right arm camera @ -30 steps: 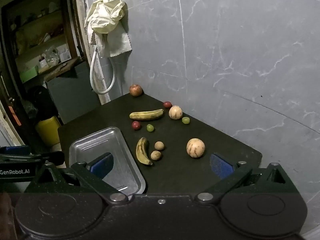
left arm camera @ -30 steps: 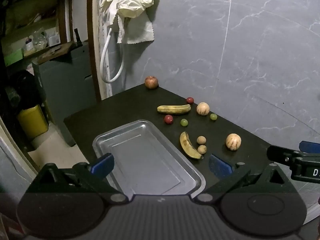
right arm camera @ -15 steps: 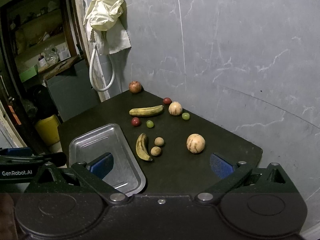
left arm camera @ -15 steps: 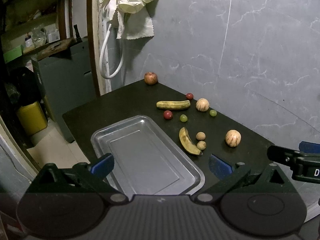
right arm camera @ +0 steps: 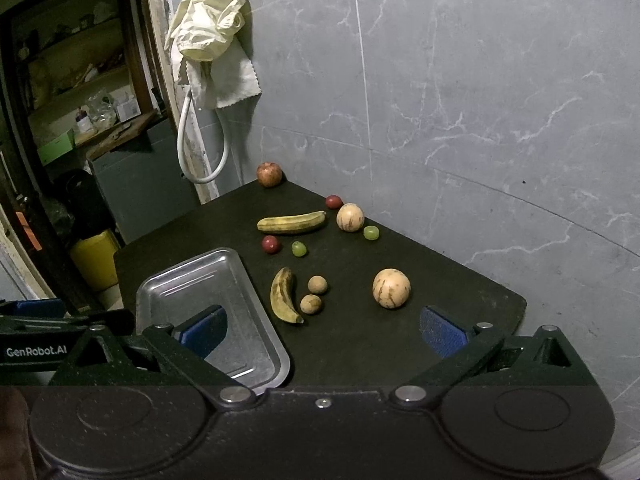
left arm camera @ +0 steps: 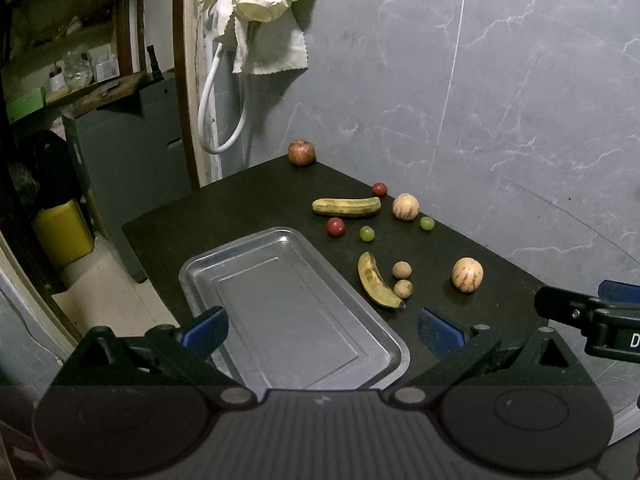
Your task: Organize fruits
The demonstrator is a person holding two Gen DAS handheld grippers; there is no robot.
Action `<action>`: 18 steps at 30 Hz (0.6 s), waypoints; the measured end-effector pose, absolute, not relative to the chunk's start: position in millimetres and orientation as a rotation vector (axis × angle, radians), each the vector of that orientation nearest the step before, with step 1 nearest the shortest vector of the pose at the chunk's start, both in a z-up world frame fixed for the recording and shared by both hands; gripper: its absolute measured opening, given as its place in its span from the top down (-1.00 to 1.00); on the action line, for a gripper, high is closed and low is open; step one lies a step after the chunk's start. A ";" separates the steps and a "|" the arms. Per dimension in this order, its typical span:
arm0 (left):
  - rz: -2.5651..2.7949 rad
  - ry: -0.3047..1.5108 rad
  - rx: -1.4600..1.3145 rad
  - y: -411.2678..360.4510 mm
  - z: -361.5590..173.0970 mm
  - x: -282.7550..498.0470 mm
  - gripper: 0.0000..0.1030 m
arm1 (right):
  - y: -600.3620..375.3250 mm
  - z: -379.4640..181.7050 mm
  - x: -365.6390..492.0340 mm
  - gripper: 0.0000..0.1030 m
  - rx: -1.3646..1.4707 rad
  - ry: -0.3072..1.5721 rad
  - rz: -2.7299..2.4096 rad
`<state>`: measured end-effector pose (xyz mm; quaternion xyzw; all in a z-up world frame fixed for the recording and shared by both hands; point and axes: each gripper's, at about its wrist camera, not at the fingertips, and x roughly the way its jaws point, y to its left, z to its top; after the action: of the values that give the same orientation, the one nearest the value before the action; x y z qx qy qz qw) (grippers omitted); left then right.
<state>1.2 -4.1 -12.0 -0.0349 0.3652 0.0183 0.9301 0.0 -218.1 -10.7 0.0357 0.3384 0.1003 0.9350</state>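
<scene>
A bare metal tray (left arm camera: 256, 264) (right arm camera: 192, 280) lies on the near left of a black table (left arm camera: 240, 200) (right arm camera: 360, 340). To its right lie several fruits: two bananas (left arm camera: 376, 280) (left arm camera: 346, 207), two striped round fruits (left arm camera: 467, 275) (left arm camera: 405, 207), two small brown fruits (left arm camera: 401, 270), red and green grapes (left arm camera: 335, 227) (left arm camera: 367, 233) and an apple (left arm camera: 301, 152) at the far corner. My left gripper (left arm camera: 322, 330) is open and empty over the tray's near end. My right gripper (right arm camera: 324, 330) is open and empty above the table's near edge, short of the near banana (right arm camera: 282, 294) and striped fruit (right arm camera: 391, 288).
A grey marble wall (left arm camera: 480, 100) runs behind and right of the table. A cloth and white hose (left arm camera: 256, 12) hang at the wall's left corner. A yellow container (left arm camera: 62, 230) and grey cabinet (left arm camera: 120, 140) stand on the floor to the left.
Both grippers have pulled back and risen slightly, so the table and fruits look a little further off. Both stay open and empty. No fruit has moved.
</scene>
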 end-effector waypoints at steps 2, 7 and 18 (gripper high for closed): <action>0.038 0.749 -0.070 -4.0 -11.6 1.4 -0.99 | -217.9 -10.5 -0.3 -0.99 0.074 0.692 0.204; 0.037 0.749 -0.071 -3.9 -12.1 1.4 -0.99 | -218.1 -11.3 2.1 -0.99 0.074 0.694 0.205; 0.038 0.749 -0.072 -3.3 -13.0 1.6 -0.99 | -217.6 -11.2 4.2 -0.99 0.074 0.694 0.206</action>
<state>1.6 -3.3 -13.0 -0.0349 0.3656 0.0185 0.9299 4.2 -217.6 -11.2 0.0361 0.3396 0.1007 0.9345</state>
